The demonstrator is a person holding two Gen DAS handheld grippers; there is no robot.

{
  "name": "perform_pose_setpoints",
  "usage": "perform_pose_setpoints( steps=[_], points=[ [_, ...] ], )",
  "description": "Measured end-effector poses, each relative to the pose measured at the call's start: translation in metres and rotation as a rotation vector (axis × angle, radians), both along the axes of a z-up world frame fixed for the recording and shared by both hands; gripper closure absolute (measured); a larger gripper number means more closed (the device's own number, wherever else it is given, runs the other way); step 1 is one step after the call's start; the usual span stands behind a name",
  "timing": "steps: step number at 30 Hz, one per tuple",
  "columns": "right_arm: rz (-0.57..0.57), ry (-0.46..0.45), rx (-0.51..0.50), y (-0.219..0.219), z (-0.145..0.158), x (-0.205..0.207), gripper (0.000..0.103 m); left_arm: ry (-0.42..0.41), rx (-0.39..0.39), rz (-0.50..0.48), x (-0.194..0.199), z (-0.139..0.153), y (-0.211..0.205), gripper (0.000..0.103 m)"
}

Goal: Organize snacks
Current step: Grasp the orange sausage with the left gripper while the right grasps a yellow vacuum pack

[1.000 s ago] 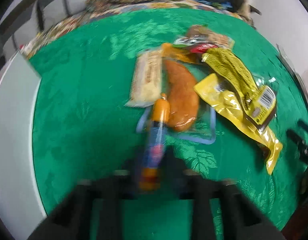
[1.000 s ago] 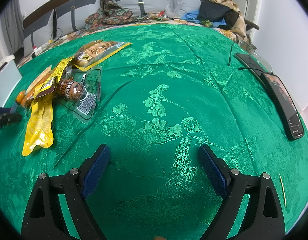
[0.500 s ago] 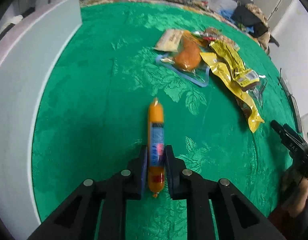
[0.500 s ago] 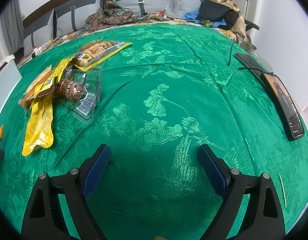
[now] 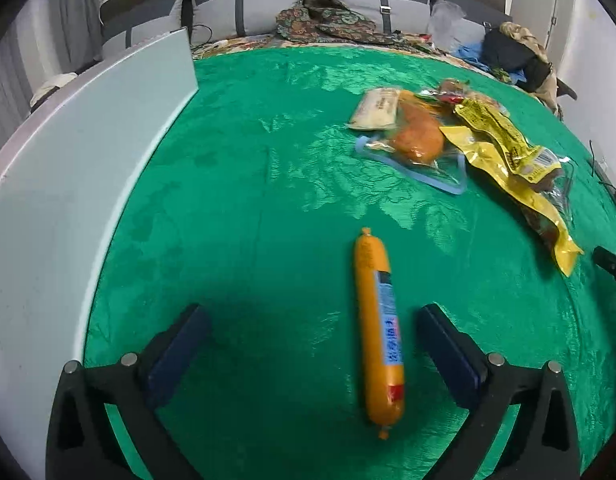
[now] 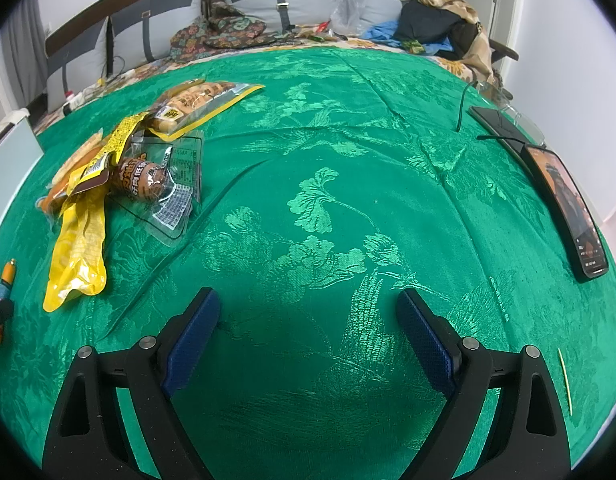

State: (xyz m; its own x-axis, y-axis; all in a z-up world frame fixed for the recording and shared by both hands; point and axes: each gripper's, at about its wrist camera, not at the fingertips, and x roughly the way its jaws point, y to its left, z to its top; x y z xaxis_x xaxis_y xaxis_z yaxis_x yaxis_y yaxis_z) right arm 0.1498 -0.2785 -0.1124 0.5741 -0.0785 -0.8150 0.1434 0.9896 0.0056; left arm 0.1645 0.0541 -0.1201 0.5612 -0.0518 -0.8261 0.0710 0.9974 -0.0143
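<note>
An orange sausage stick [image 5: 378, 332] with a blue label lies flat on the green tablecloth [image 5: 247, 200], between the jaws of my left gripper [image 5: 312, 312]. Those jaws are opening and neither pad touches the stick, which sits nearer the right pad. The same sausage stick [image 6: 7, 276] shows at the far left edge of the right wrist view. A pile of snacks lies beyond: a bun in a clear pouch [image 5: 418, 138], a pale bar [image 5: 378, 106] and yellow packets [image 5: 504, 148]. My right gripper [image 6: 308, 300] stands open over bare cloth, holding nothing.
A white board [image 5: 67, 184] runs along the table's left side. A dark phone [image 6: 568, 208] with a cable and a thin toothpick [image 6: 564, 376] lie at the right edge. Cushions and clothes lie behind the table.
My left gripper carried the sausage stick away from the snack pile toward the near edge, then spread its jaws wide and let the stick go onto the cloth. The right gripper has not moved.
</note>
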Motion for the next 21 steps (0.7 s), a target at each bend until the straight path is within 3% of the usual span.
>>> perform_pose_setpoints(
  steps=[11, 12, 15, 16, 18, 21],
  points=[
    [0.015, 0.009, 0.008, 0.0, 0.001, 0.001, 0.011, -0.021, -0.001, -0.003, -0.002, -0.001, 0.0, 0.0],
    [0.035, 0.029, 0.034, 0.001, 0.003, 0.003, 0.011, -0.021, 0.0, -0.003, -0.002, -0.001, 0.0, 0.0],
    [0.13, 0.006, 0.316, 0.012, 0.018, 0.003, 0.011, -0.021, 0.0, -0.003, -0.002, -0.001, 0.0, 0.0],
    [0.177, 0.008, 0.362, 0.025, 0.022, 0.007, 0.011, -0.021, 0.0, -0.003, -0.002, -0.001, 0.0, 0.0],
    [0.293, 0.052, 0.345, 0.063, 0.025, 0.023, 0.012, -0.021, -0.001, -0.003, -0.002, -0.001, 0.0, 0.0],
    [0.374, 0.129, 0.229, 0.106, 0.015, 0.05, 0.013, -0.021, -0.001, -0.003, -0.002, -0.001, 0.0, 0.0]
  ],
)
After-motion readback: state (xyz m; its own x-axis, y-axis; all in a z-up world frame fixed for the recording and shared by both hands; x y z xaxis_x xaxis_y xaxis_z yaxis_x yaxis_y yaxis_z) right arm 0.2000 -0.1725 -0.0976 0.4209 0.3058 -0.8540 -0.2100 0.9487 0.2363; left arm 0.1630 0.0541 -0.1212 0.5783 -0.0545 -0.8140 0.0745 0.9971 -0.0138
